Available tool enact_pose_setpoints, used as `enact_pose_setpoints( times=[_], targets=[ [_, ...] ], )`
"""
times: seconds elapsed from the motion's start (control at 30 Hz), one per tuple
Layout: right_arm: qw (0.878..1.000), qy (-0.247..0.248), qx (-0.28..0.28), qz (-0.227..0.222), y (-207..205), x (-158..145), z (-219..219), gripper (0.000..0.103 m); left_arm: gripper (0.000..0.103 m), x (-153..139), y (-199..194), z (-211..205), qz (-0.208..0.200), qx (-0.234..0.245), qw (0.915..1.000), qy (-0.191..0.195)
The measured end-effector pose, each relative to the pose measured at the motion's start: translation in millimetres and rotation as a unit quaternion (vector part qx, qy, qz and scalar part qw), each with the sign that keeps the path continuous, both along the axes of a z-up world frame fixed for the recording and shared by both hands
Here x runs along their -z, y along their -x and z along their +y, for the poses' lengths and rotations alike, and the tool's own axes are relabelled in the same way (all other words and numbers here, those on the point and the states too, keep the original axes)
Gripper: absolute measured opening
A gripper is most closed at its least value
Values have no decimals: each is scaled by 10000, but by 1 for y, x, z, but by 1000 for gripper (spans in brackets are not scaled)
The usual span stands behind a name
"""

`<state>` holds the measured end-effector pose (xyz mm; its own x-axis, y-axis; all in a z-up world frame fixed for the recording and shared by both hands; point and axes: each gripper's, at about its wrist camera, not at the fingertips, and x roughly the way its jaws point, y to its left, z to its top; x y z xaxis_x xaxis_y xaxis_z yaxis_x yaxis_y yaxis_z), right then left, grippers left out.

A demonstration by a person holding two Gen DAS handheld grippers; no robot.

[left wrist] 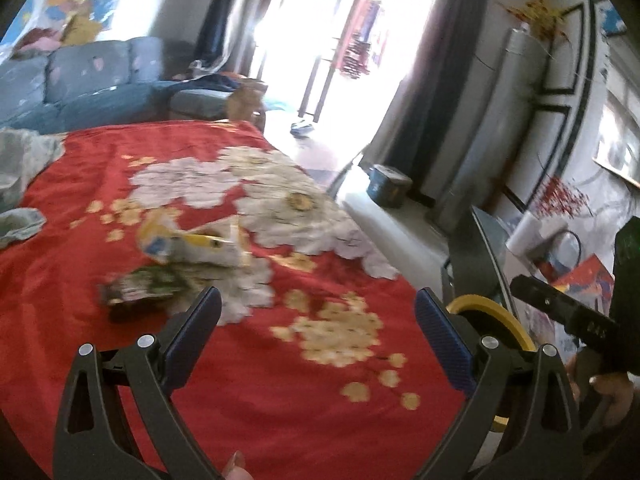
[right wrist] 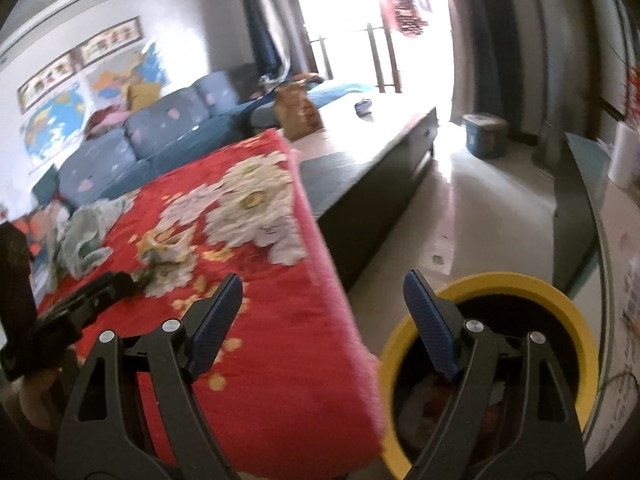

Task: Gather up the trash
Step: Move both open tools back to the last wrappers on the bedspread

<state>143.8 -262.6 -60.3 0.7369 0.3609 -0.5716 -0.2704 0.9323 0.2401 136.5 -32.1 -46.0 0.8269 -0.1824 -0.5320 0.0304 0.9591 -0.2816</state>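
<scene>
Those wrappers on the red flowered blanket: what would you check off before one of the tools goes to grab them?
1. Left tool open, nothing in it: ok, fingers wide apart.
2. Right tool open, nothing in it: ok.
3. Wrappers in reach of the left tool: ok; they lie just ahead of it on the red blanket.
4. Exactly what the pieces are: cannot tell, the picture is blurred.
5. Yellow-rimmed bin ready to take trash: ok; it stands on the floor beside the blanket's edge, mouth open, under the right tool.
6. Crumpled pale cloth counted as trash: cannot tell.
</scene>
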Motion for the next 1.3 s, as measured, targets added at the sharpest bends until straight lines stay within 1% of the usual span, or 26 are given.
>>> enact_pose_setpoints(
  times=[0.23, 0.47, 0.53, 0.63, 0.8, 0.93, 1.03, 1.07, 1.1, 1.13, 1.2, 1.3],
  targets=[
    [9984, -30, -555, 35, -7, -6, 43, 74, 94, -2, 10, 37, -26, -372, 9992, 109],
    [9967, -62, -805, 101, -24, -6, 84, 74, 94, 3, 13, 72, 35, -774, 9968, 201],
    [9964, -52, -832, 124, -30, -6, 95, 74, 94, 7, 12, 84, 120, -905, 9955, 254],
    [9955, -8, -924, 198, -45, -3, 118, 73, 94, 14, 12, 103, 231, -1064, 9933, 394],
    [9933, -92, -1068, 433, -68, 6, 149, 66, 92, 27, 11, 132, 396, -1255, 9875, 865],
    [9915, -51, -1154, 596, -88, 13, 172, 62, 82, 37, 9, 143, 518, -1267, 9830, 1221],
    [9897, -37, -1195, 790, -106, 21, 188, 55, 75, 45, 4, 145, 623, -1199, 9798, 1477],
    [9893, -6, -1196, 838, -110, 23, 191, 52, 74, 48, 1, 145, 658, -1165, 9788, 1553],
    [9886, 37, -1209, 897, -115, 26, 197, 49, 72, 50, 0, 145, 676, -1141, 9784, 1585],
    [9880, 51, -1235, 932, -118, 28, 200, 48, 70, 51, -2, 144, 695, -1123, 9782, 1603],
    [9865, 135, -1259, 1041, -128, 35, 209, 43, 67, 55, -5, 142, 717, -1073, 9773, 1679],
    [9837, 113, -1302, 1238, -139, 45, 217, 40, 62, 59, -9, 142, 761, -1027, 9755, 1789]
  ],
)
